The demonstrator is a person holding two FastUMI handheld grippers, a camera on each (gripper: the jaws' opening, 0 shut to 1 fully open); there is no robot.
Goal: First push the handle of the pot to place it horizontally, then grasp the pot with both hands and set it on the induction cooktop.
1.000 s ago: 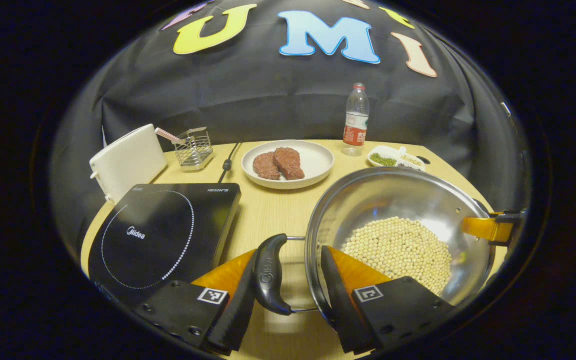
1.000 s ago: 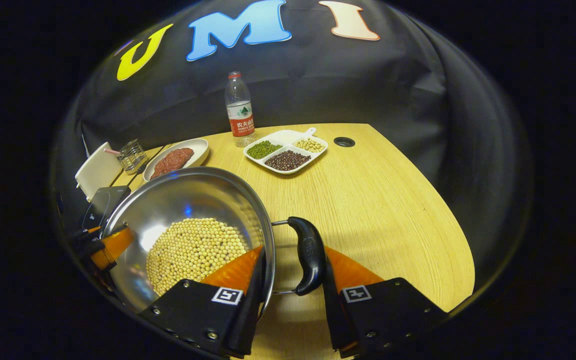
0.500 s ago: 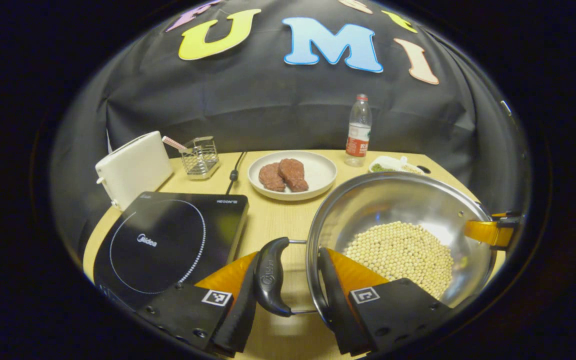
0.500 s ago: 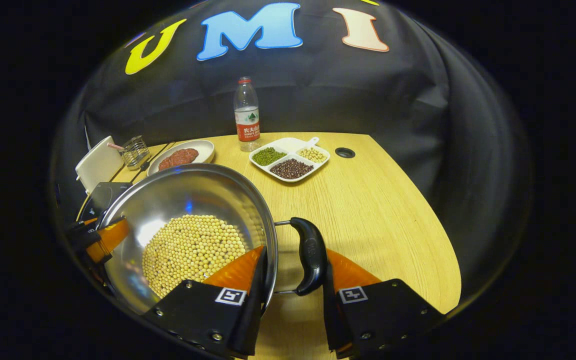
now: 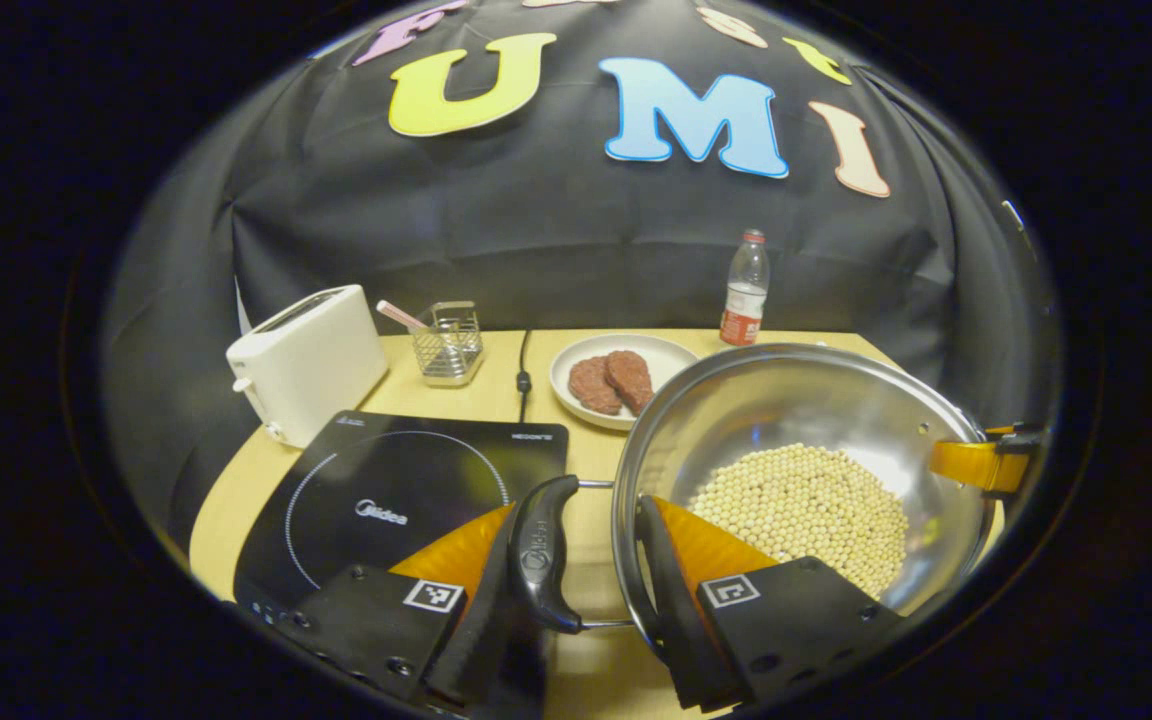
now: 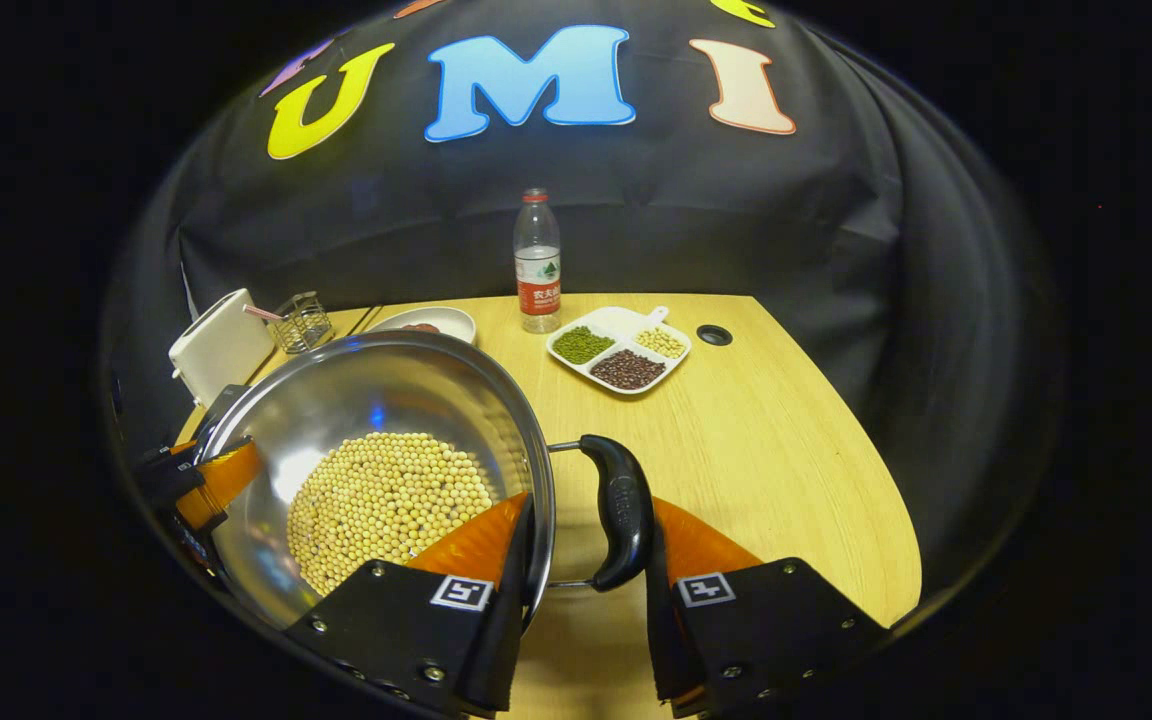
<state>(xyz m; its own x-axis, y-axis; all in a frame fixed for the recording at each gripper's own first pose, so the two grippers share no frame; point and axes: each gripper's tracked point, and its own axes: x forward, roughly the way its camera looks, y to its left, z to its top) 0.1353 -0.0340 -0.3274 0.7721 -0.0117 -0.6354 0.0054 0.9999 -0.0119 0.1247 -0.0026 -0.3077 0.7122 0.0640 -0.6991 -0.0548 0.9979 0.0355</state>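
A steel pot (image 5: 786, 420) holding soybeans (image 5: 801, 505) hangs above the wooden table, to the right of the black induction cooktop (image 5: 386, 490). My left gripper (image 5: 576, 590) is shut on the pot: one finger lies outside the black left handle (image 5: 539, 555), the other inside the pot wall. My right gripper (image 6: 581, 590) is shut on the opposite side the same way, clamping the black right handle (image 6: 621, 510) and the rim. The pot (image 6: 366, 400) sits level between them. In the right gripper view, the left gripper (image 6: 201, 480) shows at the far rim.
A white toaster (image 5: 306, 360) and a wire basket (image 5: 448, 340) stand behind the cooktop. A plate of meat patties (image 5: 616, 385) and a water bottle (image 5: 744, 290) sit at the back. A divided dish of beans (image 6: 621, 350) lies right of the bottle, with bare table (image 6: 786, 470) beyond.
Both grippers have risen with the pot held between them and drifted left, so the cooktop now lies closer to the pot's left handle. The grips are unchanged.
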